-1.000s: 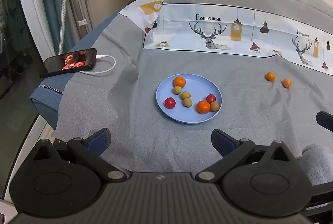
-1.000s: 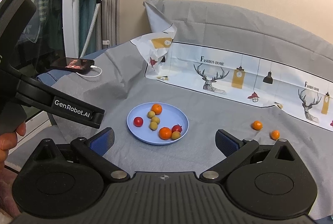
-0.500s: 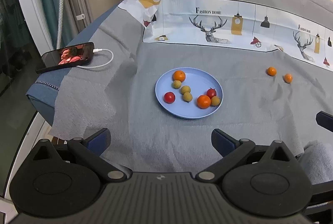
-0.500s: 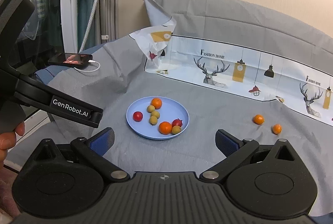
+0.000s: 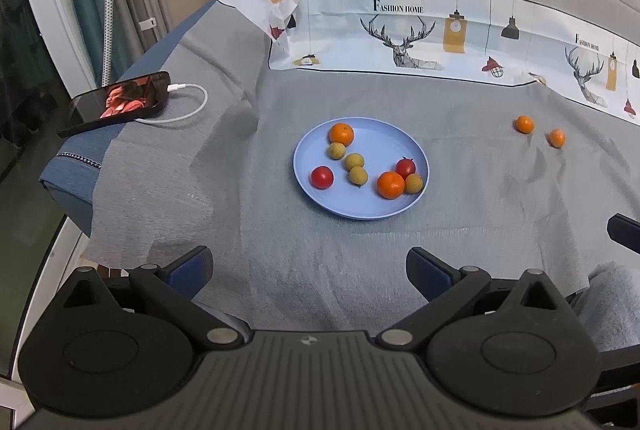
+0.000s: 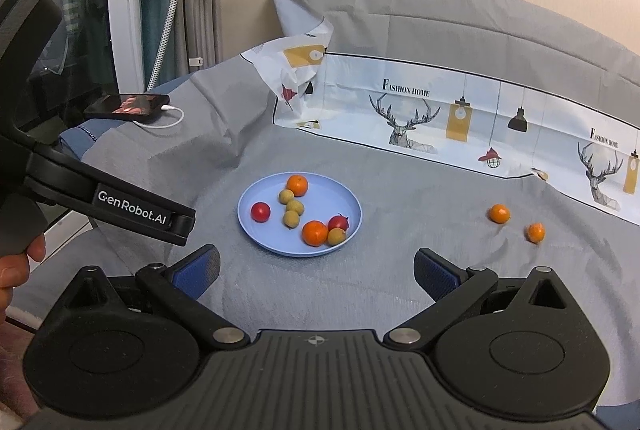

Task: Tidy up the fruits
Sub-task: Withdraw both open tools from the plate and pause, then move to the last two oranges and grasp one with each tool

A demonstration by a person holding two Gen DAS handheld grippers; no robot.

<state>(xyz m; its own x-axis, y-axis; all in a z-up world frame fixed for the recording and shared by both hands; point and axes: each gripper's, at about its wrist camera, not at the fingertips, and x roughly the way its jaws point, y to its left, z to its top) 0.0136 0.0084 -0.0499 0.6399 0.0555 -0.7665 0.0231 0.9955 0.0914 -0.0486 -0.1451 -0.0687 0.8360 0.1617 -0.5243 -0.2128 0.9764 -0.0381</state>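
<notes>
Two loose oranges [image 6: 499, 213] lie on the grey cloth, ahead and right of the right claw [image 6: 316, 266]; the blue plate [image 6: 256, 230] of fruit sits straight ahead. Both claws, left claw [image 5: 309, 266] included, gape empty. Likely next: reach for an orange.

Blue plate [image 5: 312, 158] holds perhaps eight small fruits [image 5: 390, 185].

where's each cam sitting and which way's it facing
Left wrist: on the left gripper, facing forward and down over its open blue-padded fingers at the blue plate.
Right wrist: on the right gripper, same heading; its open fingers, the left gripper's arm and a hand show.
Shared: plate, two loose oranges, phone.
</notes>
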